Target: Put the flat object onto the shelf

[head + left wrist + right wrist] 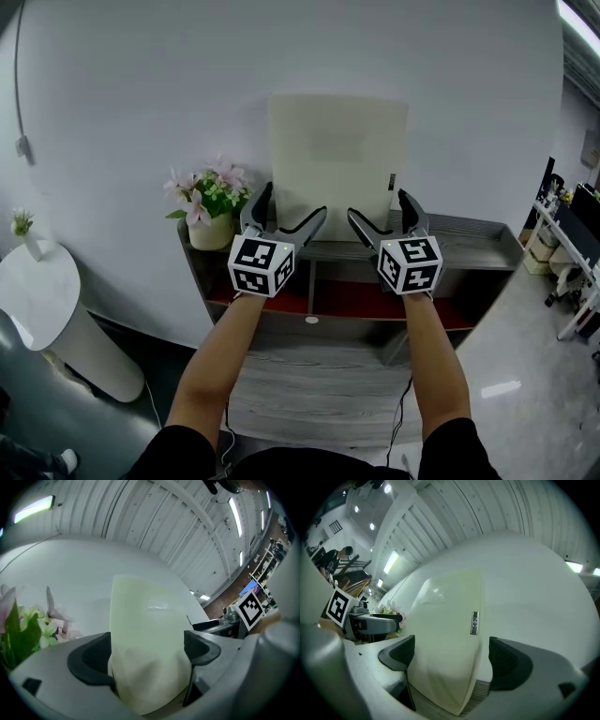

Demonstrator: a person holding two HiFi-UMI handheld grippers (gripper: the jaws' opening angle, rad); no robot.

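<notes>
At six o'clock you wear black short sleeves; your left gripper and right gripper are grey, with black-and-white marker cubes.

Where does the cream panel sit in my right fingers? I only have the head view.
Observer: The right gripper has its fingers apart. The cream panel lies against one finger; bare wall shows between its edge and the other finger.
Operator: And the left?
Observer: The left gripper has its fingers spread wide, with the panel slanting across the whole gap.
Operator: Is it set down?
Observer: Its lower edge appears to rest on the shelf's grained top.
</notes>
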